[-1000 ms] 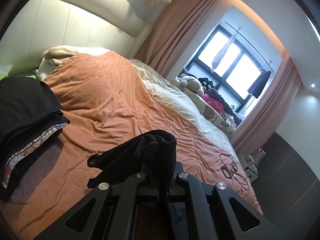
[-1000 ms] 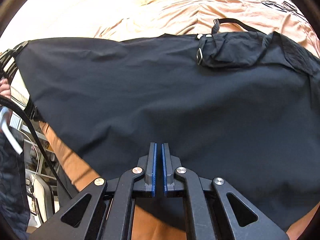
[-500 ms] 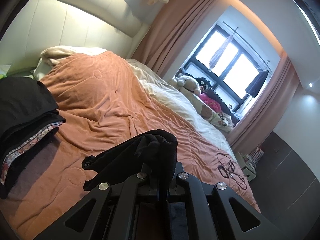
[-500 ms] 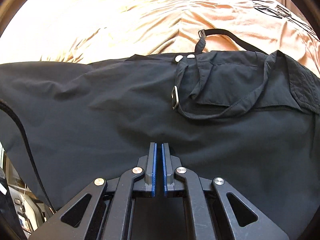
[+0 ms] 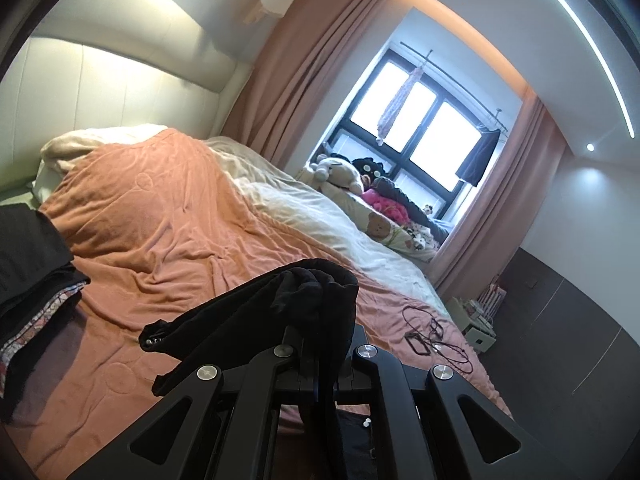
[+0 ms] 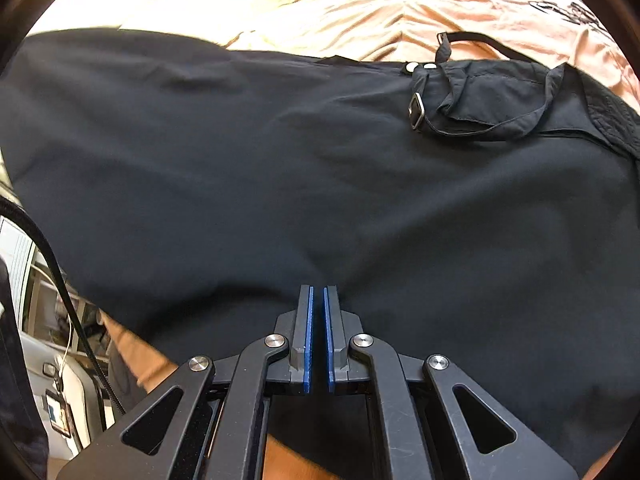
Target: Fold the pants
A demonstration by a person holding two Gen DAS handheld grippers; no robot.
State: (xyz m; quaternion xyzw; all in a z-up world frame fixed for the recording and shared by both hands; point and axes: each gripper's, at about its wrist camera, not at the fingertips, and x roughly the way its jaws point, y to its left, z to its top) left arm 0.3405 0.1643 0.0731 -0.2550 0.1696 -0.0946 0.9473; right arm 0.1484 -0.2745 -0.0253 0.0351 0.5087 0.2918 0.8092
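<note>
The black pants (image 6: 320, 168) lie spread across the orange bedspread (image 6: 380, 12) and fill most of the right wrist view, with a metal buckle (image 6: 416, 111) and strap at the waist end on the right. My right gripper (image 6: 317, 294) is shut, its blue pads nearly touching, low over the pants' near edge; no cloth shows between the pads. My left gripper (image 5: 320, 344) is shut on a bunched black end of the pants (image 5: 296, 304), held up above the bed; the cloth hides its fingertips.
A stack of folded dark clothes (image 5: 28, 264) sits on the bed at the left. Cables and a small device (image 5: 432, 332) lie on the bedspread at the right. Plush toys (image 5: 344, 172) line the window side. A black cable (image 6: 64, 284) hangs at left.
My left gripper has lifted and tilted up with the pants end; more wall and ceiling show. The pants slid left then back right in the right wrist view, the buckle ending further right.
</note>
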